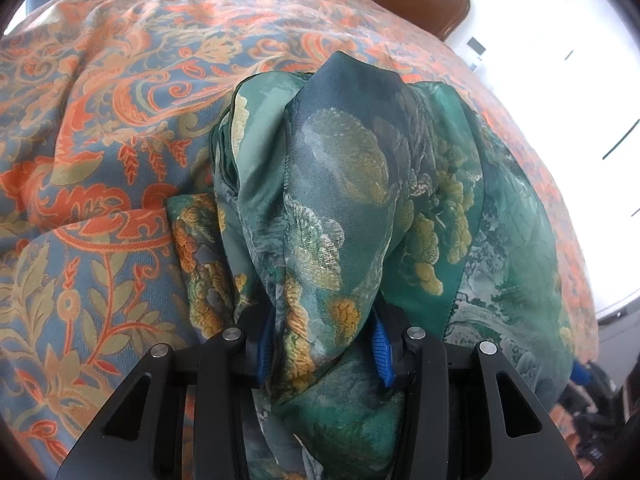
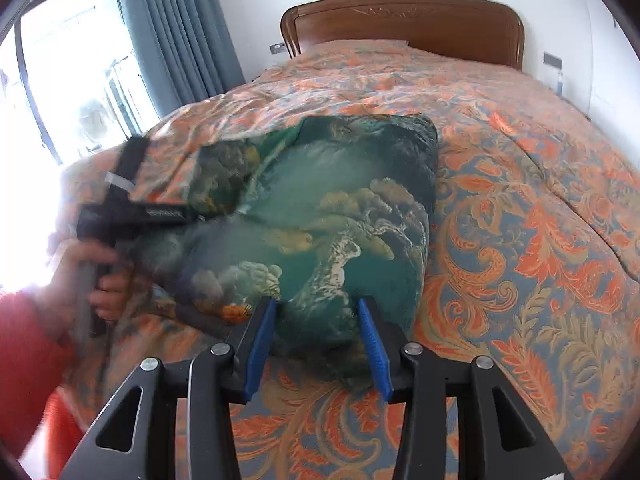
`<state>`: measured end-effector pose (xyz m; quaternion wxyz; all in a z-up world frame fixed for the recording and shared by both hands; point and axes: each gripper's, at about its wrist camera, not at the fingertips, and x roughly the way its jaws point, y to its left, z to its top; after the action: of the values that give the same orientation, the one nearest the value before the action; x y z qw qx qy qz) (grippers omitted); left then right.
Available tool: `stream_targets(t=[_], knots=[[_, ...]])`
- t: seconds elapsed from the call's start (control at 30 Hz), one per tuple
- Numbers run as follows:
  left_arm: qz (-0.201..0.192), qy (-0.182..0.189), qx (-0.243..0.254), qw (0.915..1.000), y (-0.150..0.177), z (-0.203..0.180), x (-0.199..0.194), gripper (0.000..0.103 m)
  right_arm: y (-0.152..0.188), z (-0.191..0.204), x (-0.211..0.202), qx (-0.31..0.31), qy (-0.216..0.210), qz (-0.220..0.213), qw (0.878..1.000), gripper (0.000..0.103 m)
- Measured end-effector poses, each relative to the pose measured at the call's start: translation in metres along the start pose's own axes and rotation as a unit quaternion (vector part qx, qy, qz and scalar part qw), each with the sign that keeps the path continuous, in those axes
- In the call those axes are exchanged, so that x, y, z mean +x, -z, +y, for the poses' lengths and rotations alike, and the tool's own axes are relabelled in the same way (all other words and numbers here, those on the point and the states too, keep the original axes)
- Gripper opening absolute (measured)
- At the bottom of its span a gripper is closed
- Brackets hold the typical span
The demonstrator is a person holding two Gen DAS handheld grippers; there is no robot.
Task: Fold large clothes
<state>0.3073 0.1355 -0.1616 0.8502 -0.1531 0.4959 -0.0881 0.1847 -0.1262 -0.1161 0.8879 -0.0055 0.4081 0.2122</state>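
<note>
A large green garment [image 2: 320,208] with a gold and white landscape print lies doubled over in a heap on the bed. In the left wrist view a thick bunch of the garment [image 1: 332,200] rises between the blue pads [image 1: 264,344] of my left gripper [image 1: 324,348], which is shut on it. In the right wrist view my right gripper [image 2: 318,344] grips the heap's near edge, and the cloth fills the gap between its pads [image 2: 374,348]. A hand [image 2: 100,276] in a red sleeve holds the left gripper's black body [image 2: 128,212] at the heap's left side.
The bed carries an orange and blue paisley bedspread [image 2: 520,240] with a wooden headboard [image 2: 400,20] at its far end. Blue curtains [image 2: 172,32] and a bright window [image 2: 60,80] stand to the left. Bare bedspread [image 1: 100,140] stretches around the garment.
</note>
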Motion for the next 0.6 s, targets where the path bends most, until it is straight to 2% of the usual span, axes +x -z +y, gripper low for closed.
stream_targets(t=[0.07, 0.17, 0.6], knots=[[-0.004, -0.009, 0.008, 0.9999, 0.002, -0.005, -0.001, 0.043, 0.003, -0.006, 0.016, 0.017, -0.007, 0.018, 1.0, 0.044], [-0.01, -0.017, 0.016, 0.9997, 0.004, -0.009, 0.0, 0.043, 0.01, -0.003, 0.038, -0.011, 0.002, 0.05, 0.999, 0.044], [-0.015, -0.028, 0.023, 0.9992, 0.003, -0.017, 0.0, 0.044, 0.018, -0.006, 0.05, -0.027, 0.001, 0.057, 0.998, 0.044]])
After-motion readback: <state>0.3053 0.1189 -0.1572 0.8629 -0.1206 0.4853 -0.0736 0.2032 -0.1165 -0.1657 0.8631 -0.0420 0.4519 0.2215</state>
